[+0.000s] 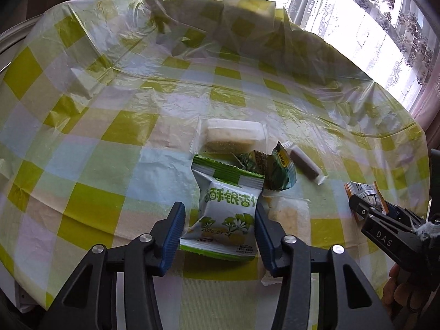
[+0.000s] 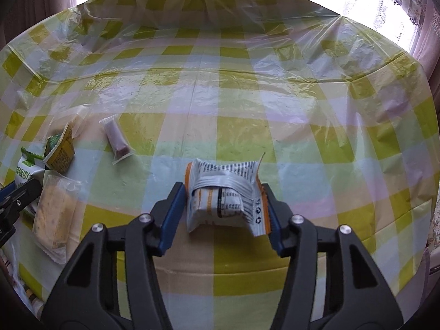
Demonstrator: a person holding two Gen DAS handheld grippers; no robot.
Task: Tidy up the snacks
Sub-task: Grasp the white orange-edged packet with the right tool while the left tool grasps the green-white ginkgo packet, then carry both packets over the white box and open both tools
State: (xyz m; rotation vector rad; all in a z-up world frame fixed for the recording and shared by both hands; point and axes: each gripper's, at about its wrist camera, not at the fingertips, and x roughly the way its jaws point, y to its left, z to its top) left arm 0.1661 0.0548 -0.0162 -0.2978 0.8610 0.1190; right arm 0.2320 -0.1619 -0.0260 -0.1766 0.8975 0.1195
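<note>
In the left wrist view my left gripper is wide apart around a white-and-green snack packet; the left pad stands off it, the right pad touches its edge. Beyond it lie a clear-wrapped cake, small green and yellow packets and a dark bar in clear wrap. A clear-wrapped yellow cake lies to the right. In the right wrist view my right gripper is shut on a white-and-orange packet, which looks held just above the cloth. The right gripper also shows in the left view.
A green, white and blue checked plastic cloth covers the round table. Its wrinkled edge rises at the far side. Curtained windows stand behind. In the right view the snack cluster and the yellow cake lie at the left.
</note>
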